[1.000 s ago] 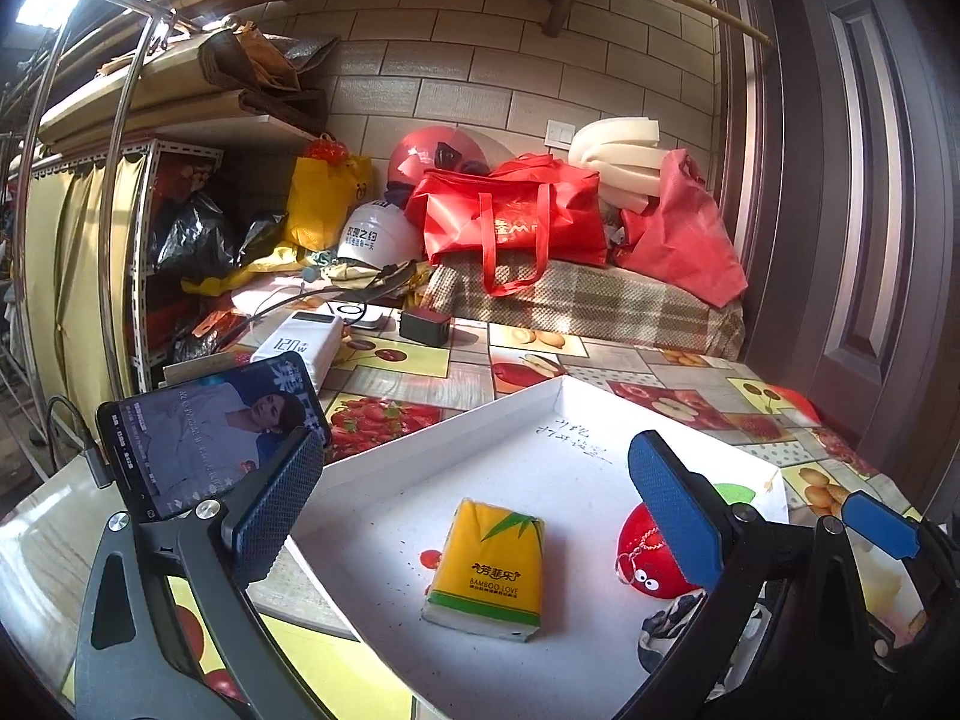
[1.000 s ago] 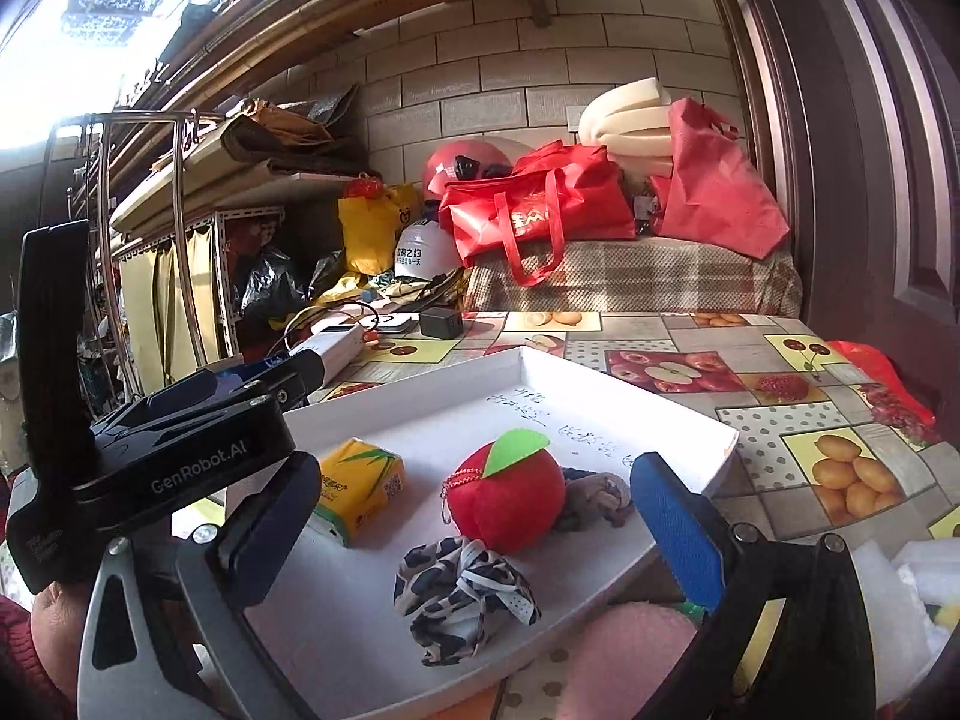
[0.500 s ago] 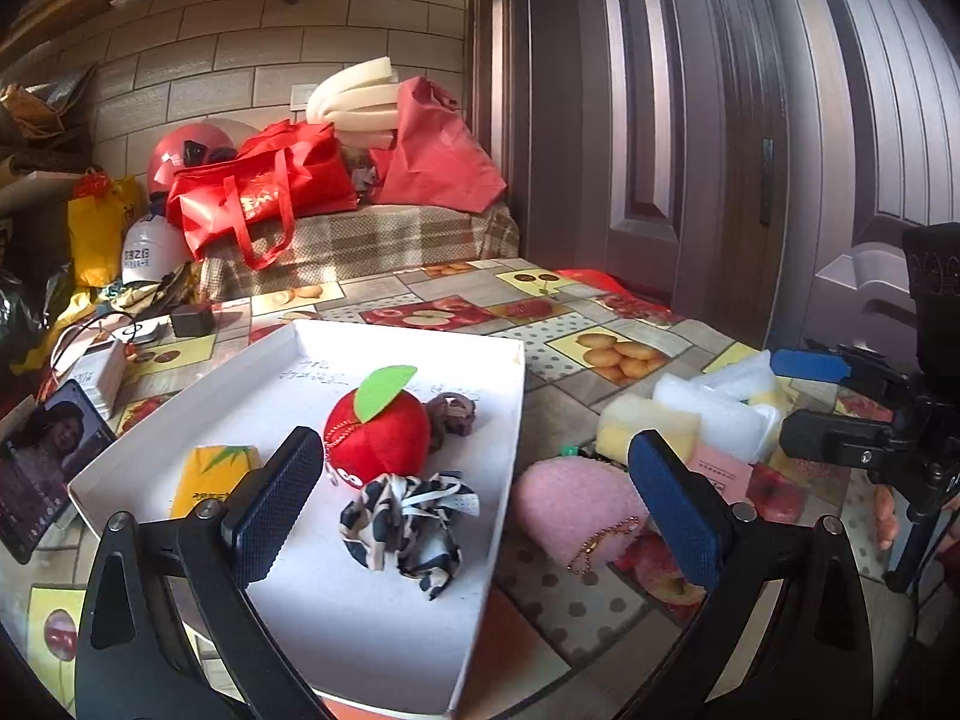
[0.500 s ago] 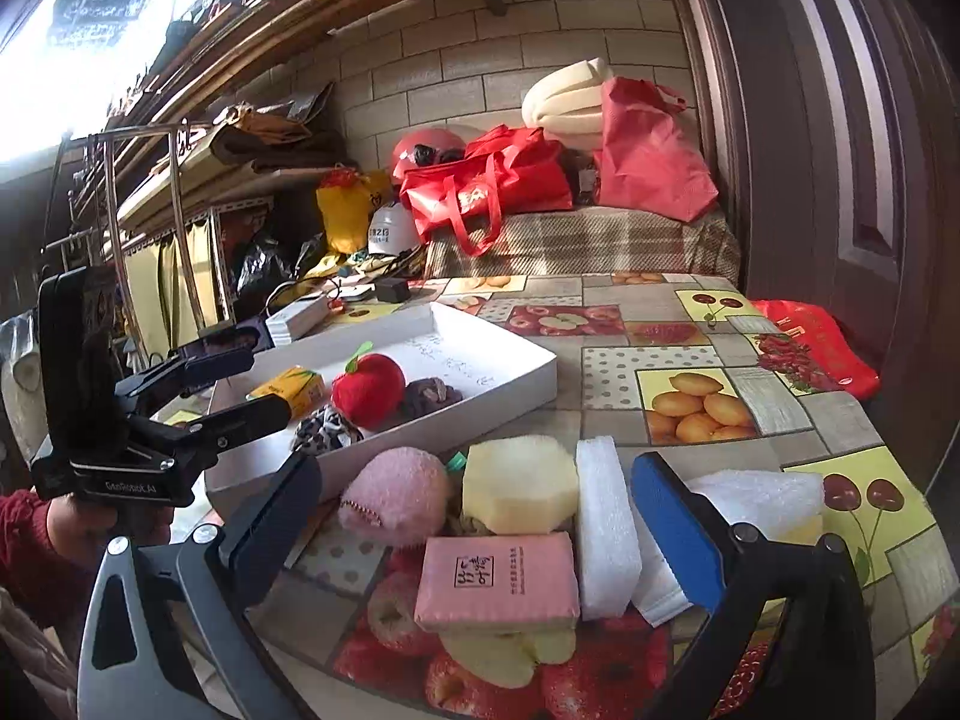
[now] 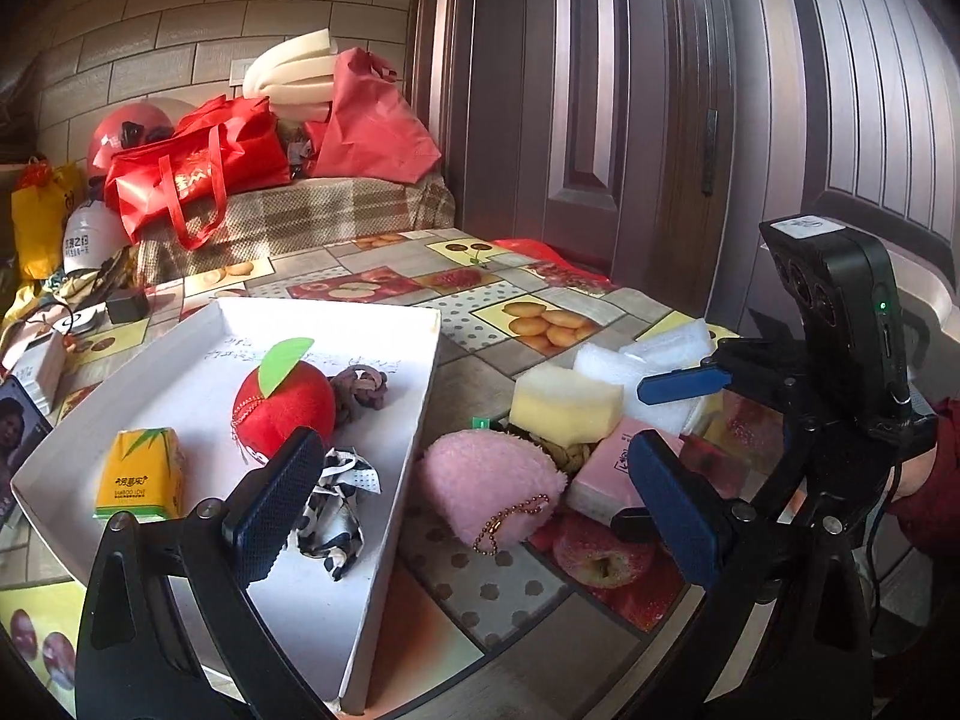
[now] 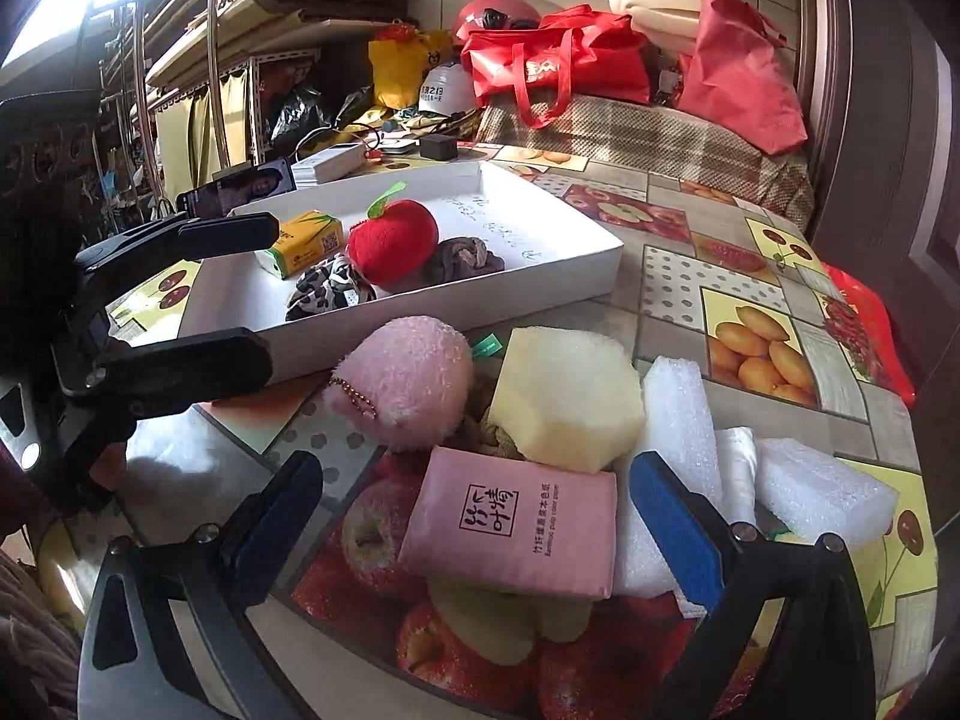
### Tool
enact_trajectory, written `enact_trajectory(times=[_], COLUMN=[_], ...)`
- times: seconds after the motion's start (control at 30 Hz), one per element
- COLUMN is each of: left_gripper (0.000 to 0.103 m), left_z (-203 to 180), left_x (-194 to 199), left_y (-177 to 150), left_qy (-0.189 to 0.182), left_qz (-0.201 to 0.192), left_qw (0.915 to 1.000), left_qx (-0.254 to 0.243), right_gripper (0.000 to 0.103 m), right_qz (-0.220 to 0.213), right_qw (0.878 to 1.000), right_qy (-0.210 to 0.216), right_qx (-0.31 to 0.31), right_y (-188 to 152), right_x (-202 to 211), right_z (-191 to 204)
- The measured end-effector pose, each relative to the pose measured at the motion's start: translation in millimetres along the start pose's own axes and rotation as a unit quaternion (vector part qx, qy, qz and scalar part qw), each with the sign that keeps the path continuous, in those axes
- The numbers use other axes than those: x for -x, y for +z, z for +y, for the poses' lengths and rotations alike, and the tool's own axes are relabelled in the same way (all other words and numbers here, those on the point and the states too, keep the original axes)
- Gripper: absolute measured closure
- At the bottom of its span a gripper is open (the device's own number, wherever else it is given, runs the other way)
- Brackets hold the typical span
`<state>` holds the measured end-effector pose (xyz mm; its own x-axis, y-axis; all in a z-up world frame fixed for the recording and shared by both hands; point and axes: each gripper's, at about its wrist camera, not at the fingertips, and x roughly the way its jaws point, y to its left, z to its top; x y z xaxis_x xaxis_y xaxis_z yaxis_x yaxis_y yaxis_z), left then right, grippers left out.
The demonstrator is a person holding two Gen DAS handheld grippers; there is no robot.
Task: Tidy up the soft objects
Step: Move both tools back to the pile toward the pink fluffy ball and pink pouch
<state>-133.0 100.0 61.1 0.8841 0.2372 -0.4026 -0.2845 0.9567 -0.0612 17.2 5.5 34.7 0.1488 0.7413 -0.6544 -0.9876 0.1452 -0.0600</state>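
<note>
We have both claws empty with their jaws spread wide. The right claw hangs just above the pink tissue pack, which lies on the pile near the counter's front edge; the left claw hovers over the near rim of the white tray, beside the pink plush.

Already in the tray we count a yellow tissue pack, a red plush apple, a patterned scrunchie and a brown scrunchie. Left on the counter, just outside the tray's right wall, sit the pink plush, a yellow sponge, the pink tissue pack and white foam blocks, all touching or overlapping one another.

We judge the pink tissue pack to be light and squashy, its film wrapper a little slippery. We would take it across its short sides, jaws straddling the middle, closing until the pack dents slightly. It rests partly on the foam and sponge, so lifting may drag the neighbours. The plush looks lighter still and very compressible; we would pinch its body, not the bead chain.
</note>
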Motion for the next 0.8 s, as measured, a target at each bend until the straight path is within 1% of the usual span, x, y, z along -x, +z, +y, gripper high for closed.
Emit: enact_trajectory(times=[0.1, 0.13, 0.17, 0.2, 0.23, 0.27, 0.3, 0.37, 0.47, 0.6, 0.67, 0.73, 0.8], left_gripper=[0.001, 0.001, 0.001, 0.001, 0.001, 0.001, 0.001, 0.001, 0.001, 0.001, 0.001, 0.001, 0.001], left_z=[-0.2, -0.7, -3.0, -6.2, -9.9, -13.6, -16.4, -20.9, -27.4, -41.1, -46.7, -50.7, -54.4], left_x=[1.0, 0.8, 0.5, 0.6, -0.1, -0.5, -1.0, -4.0, -13.7, -31.9, -44.3, -58.8, -72.8], left_y=[0.0, 0.3, 0.6, 0.5, 0.7, 1.0, 1.0, 1.8, 4.3, 8.2, 10.2, 12.0, 10.5], left_qy=[0.002, 0.003, 0.002, 0.0, 0.0, -0.002, -0.004, -0.011, -0.026, -0.045, -0.046, -0.043, -0.041], left_qz=[-0.002, 0.001, 0.003, 0.005, 0.006, 0.007, 0.008, 0.013, 0.028, 0.052, 0.067, 0.09, 0.123], left_qw=[1.0, 1.0, 0.9999, 0.9998, 0.9996, 0.9993, 0.999, 0.9985, 0.9977, 0.9956, 0.9944, 0.9927, 0.989], left_qx=[0.002, -0.003, -0.01, -0.019, -0.028, -0.037, -0.044, -0.051, -0.055, -0.065, -0.068, -0.068, -0.072], right_gripper=[0.001, 0.003, 0.007, 0.012, 0.032, 0.037, 0.038, 0.045, 0.05, 0.05, 0.05, 0.05, 0.05], right_qz=[0.005, 0.009, 0.01, 0.011, 0.018, 0.023, 0.02, 0.024, 0.027, 0.033, 0.033, 0.031, 0.025], right_qw=[1.0, 1.0, 1.0, 1.0, 1.0, 0.999, 0.999, 0.999, 0.999, 0.999, 0.999, 0.999, 1.0], right_qy=[-0.014, -0.014, -0.013, -0.009, 0.0, 0.0, 0.0, 0.009, 0.014, 0.004, 0.0, -0.004, -0.006], right_qx=[0.003, 0.005, 0.01, 0.018, 0.025, 0.034, 0.041, 0.044, 0.034, 0.03, 0.028, 0.022, 0.013], right_y=[-0.2, -0.9, -1.3, -1.6, -2.2, -2.4, -2.7, -4.3, -9.4, -23.8, -31.4, -37.9, -44.3], right_x=[-2.3, -3.1, -3.1, -2.5, -4.0, -4.9, -2.9, -0.8, 6.0, 19.9, 27.9, 34.6, 40.2], right_z=[-2.4, -2.2, -0.7, 2.4, 5.5, 9.2, 11.5, 12.5, 5.5, -0.6, -2.1, -5.3, -9.0])
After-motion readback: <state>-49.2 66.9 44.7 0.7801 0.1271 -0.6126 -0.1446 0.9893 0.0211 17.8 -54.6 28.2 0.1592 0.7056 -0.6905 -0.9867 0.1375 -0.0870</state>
